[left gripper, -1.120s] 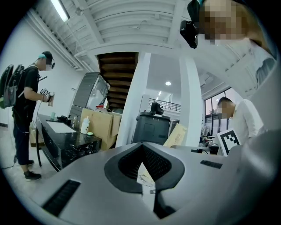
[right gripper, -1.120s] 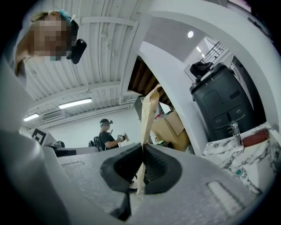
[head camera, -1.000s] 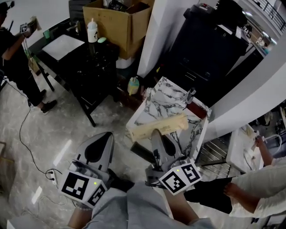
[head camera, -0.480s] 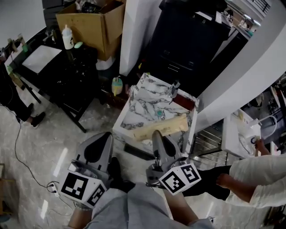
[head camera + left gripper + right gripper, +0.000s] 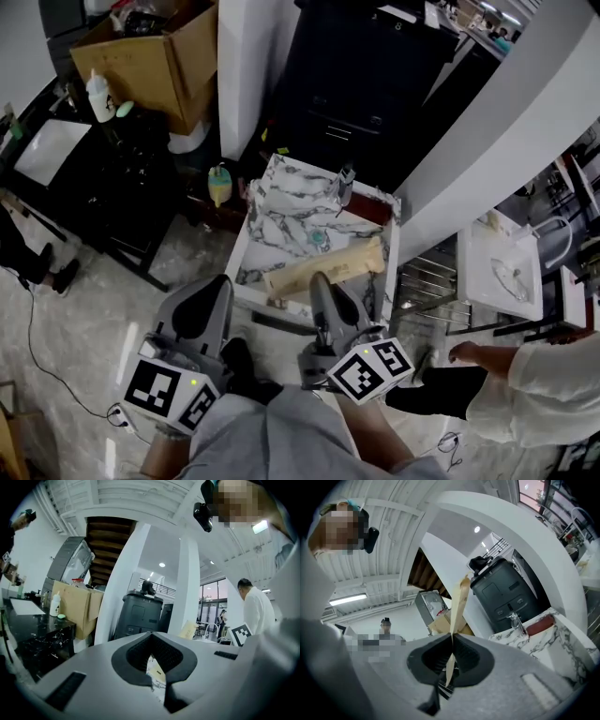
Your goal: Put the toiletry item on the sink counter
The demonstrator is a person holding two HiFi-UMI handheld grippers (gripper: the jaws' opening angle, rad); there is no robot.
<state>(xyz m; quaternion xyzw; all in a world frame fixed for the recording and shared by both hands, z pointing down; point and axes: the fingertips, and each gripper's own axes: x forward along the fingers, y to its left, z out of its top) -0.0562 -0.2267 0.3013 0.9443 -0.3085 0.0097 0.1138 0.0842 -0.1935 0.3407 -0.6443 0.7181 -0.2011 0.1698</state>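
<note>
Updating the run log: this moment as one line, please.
right gripper: shut on beige packet | left gripper: shut, empty | marble sink counter: ahead, packet not yet down

Your toiletry item (image 5: pixel 323 267) looks like matt beige paper; at twelve o'clock the sink counter (image 5: pixel 281 204) is glossy veined marble with a shiny metal tap (image 5: pixel 345 180); at eleven, a box (image 5: pixel 178 58) of dull brown cardboard

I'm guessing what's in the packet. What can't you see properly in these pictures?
- Tan packet: its print is too small in the head view, and the right gripper view shows only its thin edge, so what is inside stays unknown.
- Small green thing on the marble counter: too small to name in the head view.
- Cardboard box: its top is cut off by the head view's upper edge.
</note>
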